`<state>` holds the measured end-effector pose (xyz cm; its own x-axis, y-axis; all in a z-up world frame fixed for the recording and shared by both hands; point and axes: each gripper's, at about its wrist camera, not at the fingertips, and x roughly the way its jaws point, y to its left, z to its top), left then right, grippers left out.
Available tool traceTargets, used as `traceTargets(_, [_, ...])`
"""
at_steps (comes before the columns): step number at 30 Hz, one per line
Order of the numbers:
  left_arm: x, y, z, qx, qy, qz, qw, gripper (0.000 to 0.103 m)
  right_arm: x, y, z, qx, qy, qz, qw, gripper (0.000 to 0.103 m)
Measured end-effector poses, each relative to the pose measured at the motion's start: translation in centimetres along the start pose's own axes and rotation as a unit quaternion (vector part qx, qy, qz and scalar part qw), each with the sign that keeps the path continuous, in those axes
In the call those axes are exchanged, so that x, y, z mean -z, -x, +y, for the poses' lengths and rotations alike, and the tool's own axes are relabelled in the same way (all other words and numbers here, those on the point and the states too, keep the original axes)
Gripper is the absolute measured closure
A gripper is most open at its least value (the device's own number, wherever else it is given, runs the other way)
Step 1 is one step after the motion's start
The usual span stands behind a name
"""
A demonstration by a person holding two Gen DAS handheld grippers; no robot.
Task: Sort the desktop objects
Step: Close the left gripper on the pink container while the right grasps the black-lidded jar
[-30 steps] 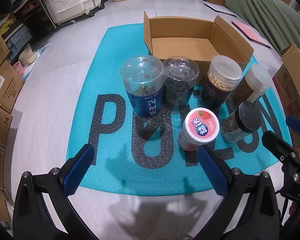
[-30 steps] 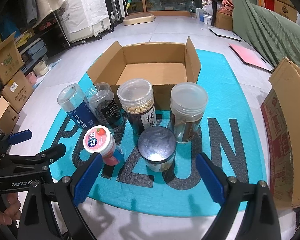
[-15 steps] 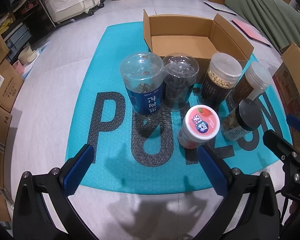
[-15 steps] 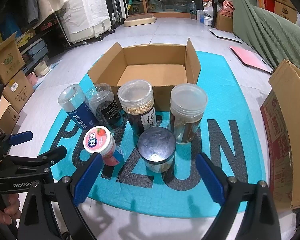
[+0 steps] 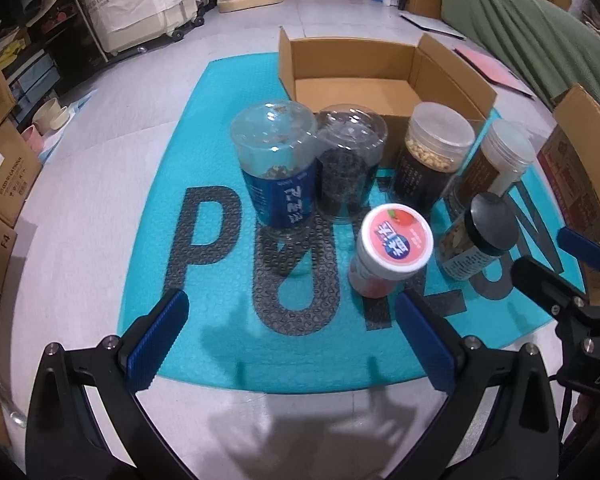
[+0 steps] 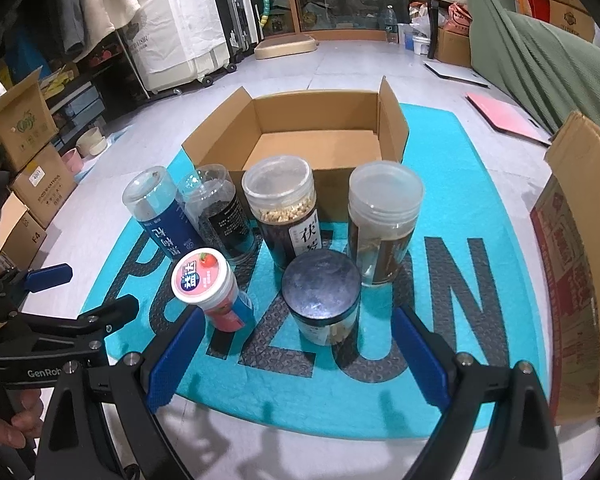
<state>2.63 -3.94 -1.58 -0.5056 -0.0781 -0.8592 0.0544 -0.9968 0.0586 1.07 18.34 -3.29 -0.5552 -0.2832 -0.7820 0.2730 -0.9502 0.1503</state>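
Observation:
Several jars stand on a teal mat [image 5: 220, 128] in front of an open empty cardboard box [image 5: 352, 88] [image 6: 320, 144]. In the back row are a blue-label jar [image 5: 278, 172] [image 6: 160, 216], a dark jar [image 5: 348, 168] [image 6: 220, 208], a nut jar [image 5: 428, 160] [image 6: 284, 208] and a brown jar [image 5: 492, 164] [image 6: 384, 220]. In front are a pink-lid bottle [image 5: 392, 248] [image 6: 208, 284] and a black-lid jar [image 5: 480, 236] [image 6: 324, 296]. My left gripper [image 5: 292, 340] is open and empty, short of the jars. My right gripper [image 6: 296, 356] is open and empty, just before the black-lid jar.
Cardboard boxes [image 5: 0, 152] line the left floor edge. A large flattened carton [image 6: 572, 260] stands at the right of the mat. A green cloth-covered mound [image 6: 540, 64] and a pink board [image 6: 508, 116] lie at the back right. Grey floor surrounds the mat.
The left gripper's view has crept slightly forward toward the jars. The right gripper has barely moved. Both stay open.

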Motion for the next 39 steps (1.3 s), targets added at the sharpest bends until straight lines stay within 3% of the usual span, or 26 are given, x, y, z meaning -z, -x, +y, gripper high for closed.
traceTargets(6, [1.2,-1.4,-1.2,0.01,-0.017,0.008,0.9998,0.0,0.8,-0.6,-0.1,-0.005,0.0,-0.008,1.0,0.008])
traceTargets(12, [2.1,-2.3,-2.0,0.002,-0.024,-0.024,0.9994,0.0,1.8,-1.4,-0.7,0.003,-0.002,-0.016,1.0,0.008])
traceTargets(19, [2.8,-4.9,-3.2,0.018,-0.039,-0.007,0.999,0.0,3.4,-2.7,-1.4,0.032,-0.008,-0.033,0.999,0.008])
traceTargets(22, [2.8,-5.5,-3.3,0.03,-0.031,-0.008,0.999,0.0,3.8,-3.6,-1.7,0.036,-0.004,-0.019,0.999,0.008])
traceTargets(39, [1.7,-7.8,-4.5,0.04,-0.063,-0.041,0.9964,0.0,3.3,-6.8,-3.6,0.011,-0.009,-0.01,1.0,0.008])
